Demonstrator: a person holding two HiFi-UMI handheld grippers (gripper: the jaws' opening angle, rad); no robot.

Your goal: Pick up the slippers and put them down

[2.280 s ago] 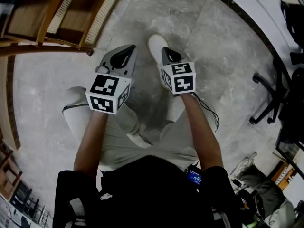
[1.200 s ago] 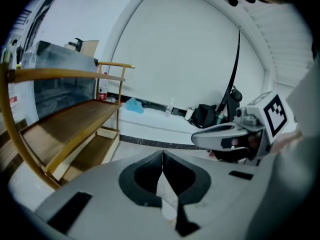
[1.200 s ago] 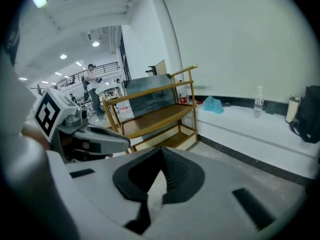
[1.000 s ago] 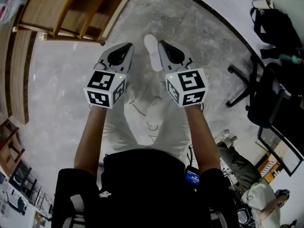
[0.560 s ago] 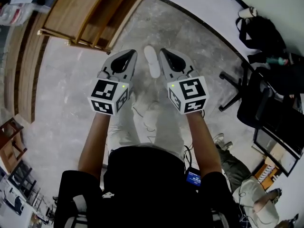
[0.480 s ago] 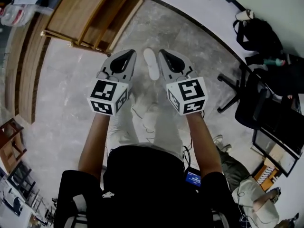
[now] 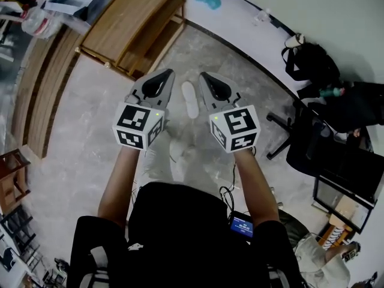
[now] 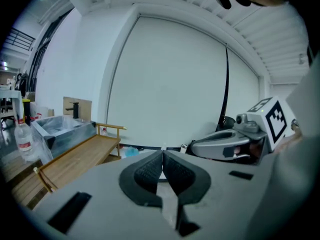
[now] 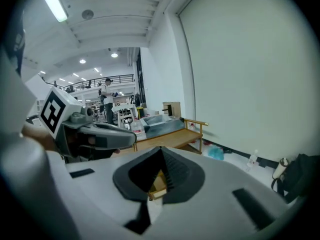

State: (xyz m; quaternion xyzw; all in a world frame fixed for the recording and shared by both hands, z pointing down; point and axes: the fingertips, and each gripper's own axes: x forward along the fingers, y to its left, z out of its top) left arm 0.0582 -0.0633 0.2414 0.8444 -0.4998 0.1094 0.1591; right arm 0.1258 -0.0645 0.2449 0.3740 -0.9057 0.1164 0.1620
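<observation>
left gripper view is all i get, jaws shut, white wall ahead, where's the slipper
observer: Head view shows a white slipper lying on the grey floor, in the gap between the left hand-held gripper and the right hand-held gripper; neither touches it.
operator: right one carrying anything
observer: No. In the right gripper view its jaws are shut with nothing between them.
operator: second slipper
observer: Head view shows only that one.

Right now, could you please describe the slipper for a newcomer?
On the grey stone floor, right of the wooden bench, a slipper shows between the left hand-held gripper and right hand-held gripper. It is the only white oval lying there.
</observation>
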